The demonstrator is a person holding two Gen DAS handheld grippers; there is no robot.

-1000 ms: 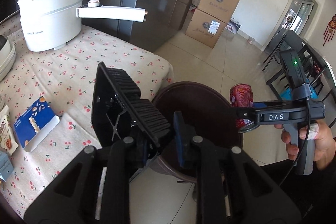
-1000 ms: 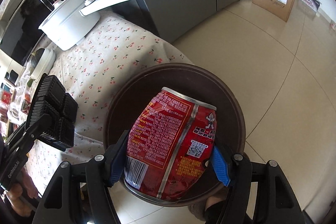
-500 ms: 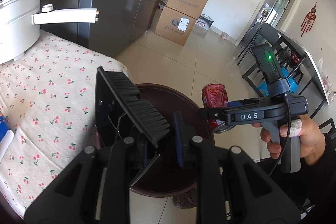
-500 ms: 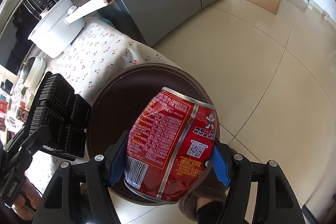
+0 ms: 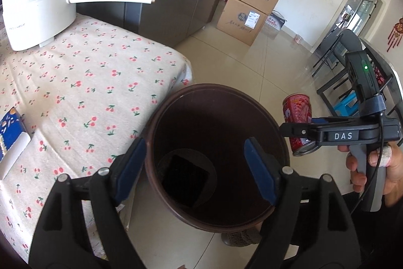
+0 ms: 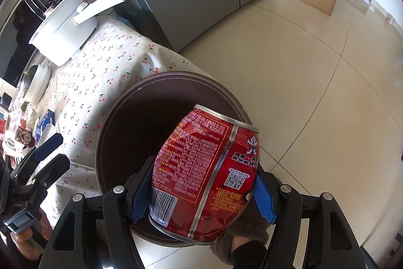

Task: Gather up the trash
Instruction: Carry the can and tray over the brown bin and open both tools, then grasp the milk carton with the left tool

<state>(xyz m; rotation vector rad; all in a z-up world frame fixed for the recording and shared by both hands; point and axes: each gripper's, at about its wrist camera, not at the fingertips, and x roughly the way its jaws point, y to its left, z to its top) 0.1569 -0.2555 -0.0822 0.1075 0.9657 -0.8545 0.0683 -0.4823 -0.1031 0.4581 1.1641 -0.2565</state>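
holding the red can (image 6: 206, 175) clamped in the right hand-held gripper (image 6: 204, 196), just over the near rim of the brown bin (image 5: 252, 225). the bin's mouth lies ahead and left of the can. its long axis points forward and up, tilted a bit, barcode end toward the camera. left hand-held gripper (image 5: 195, 169) hangs spread apart and empty above the bin, a black thing (image 5: 186, 180) lying at the bottom.

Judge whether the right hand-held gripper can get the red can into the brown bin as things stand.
Probably yes. The right hand-held gripper grips the red can beside the brown bin's rim; the mouth is open, holding only a black tray at the bottom.
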